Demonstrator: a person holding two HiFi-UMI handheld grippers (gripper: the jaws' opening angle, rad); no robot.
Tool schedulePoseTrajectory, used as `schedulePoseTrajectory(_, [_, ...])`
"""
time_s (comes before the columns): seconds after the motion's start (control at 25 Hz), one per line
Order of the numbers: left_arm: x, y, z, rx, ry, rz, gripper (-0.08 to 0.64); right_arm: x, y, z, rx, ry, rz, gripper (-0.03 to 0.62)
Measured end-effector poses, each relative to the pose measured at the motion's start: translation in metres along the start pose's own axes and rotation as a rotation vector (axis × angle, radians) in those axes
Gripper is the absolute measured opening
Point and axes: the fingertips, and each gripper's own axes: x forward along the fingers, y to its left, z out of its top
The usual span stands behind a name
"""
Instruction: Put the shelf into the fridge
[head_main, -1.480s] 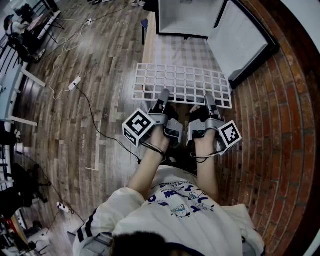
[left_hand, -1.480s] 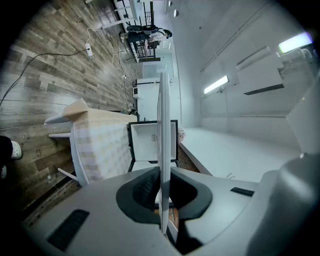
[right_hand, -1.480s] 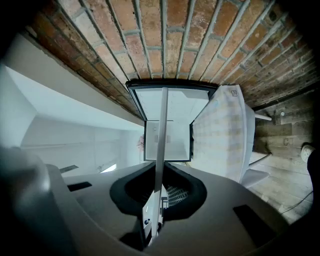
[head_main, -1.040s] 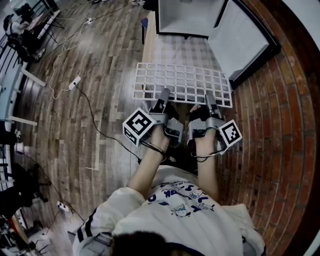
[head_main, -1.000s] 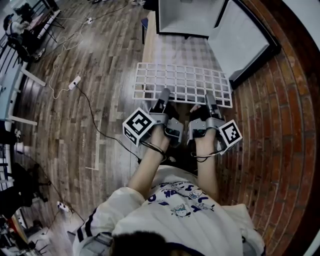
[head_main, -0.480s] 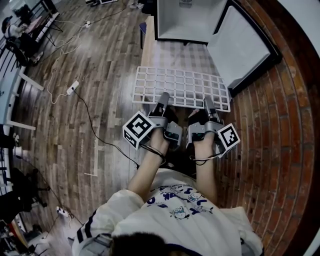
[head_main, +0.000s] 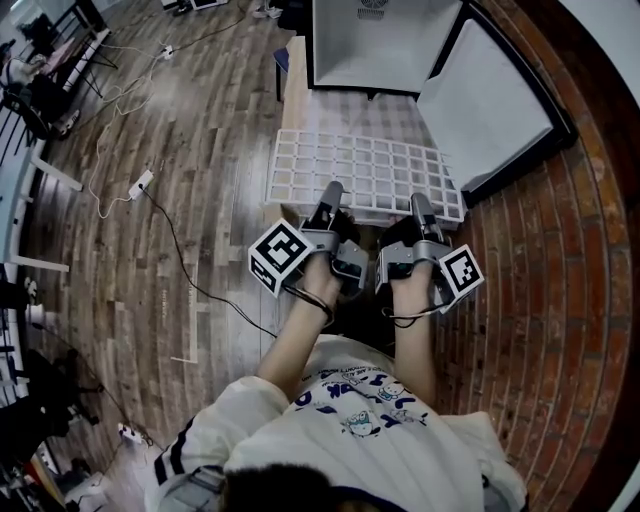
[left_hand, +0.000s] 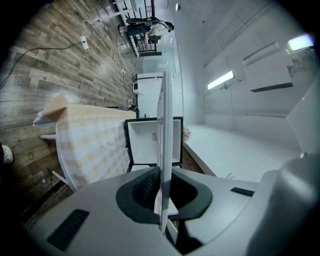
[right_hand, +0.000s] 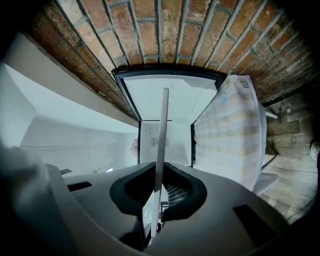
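1. Shelf of white wire grid (head_main: 365, 175), lying flat and level, outside the fridge, over a small table draped in a pale checked cloth (head_main: 352, 106); contact with the cloth not clear.
2. Just beyond the table's far end, small white fridge with a dark frame (head_main: 380, 40), front open toward the shelf, white inside; its dark-edged white door (head_main: 495, 105) swung wide to the right.
3. At the shelf's near edge, left of the middle, left gripper (head_main: 330, 192); in the left gripper view, both dark jaws pinched onto the thin white rim, seen edge-on and running straight ahead toward the open fridge.
4. At the same near edge, right of the middle, right gripper (head_main: 420, 203); in the right gripper view, jaws likewise clamped on the rim, with the fridge opening ahead and the checked cloth to the right.
5. Behind each set of jaws, a cube with black-and-white square markers: left cube (head_main: 282, 257), right cube (head_main: 460, 272).
6. Under and left of the table, dark wood-plank floor (head_main: 200, 120), with a thin black cable (head_main: 185, 250) trailing across it and a white power strip (head_main: 140, 183) well apart from the table.
7. On the right, red brick surface (head_main: 520, 330) under the open door.
8. At the bottom of the head view, two forearms reaching forward from a white printed shirt (head_main: 350, 440).
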Motion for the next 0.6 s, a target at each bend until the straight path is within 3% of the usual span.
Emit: schedulePoseTrajectory(0.6, [0.039, 0.011, 0.027, -0.001, 0.051, 0.011, 0.037, 0.043, -0.008, -0.005, 0.006, -0.038, -0.016, 0.049])
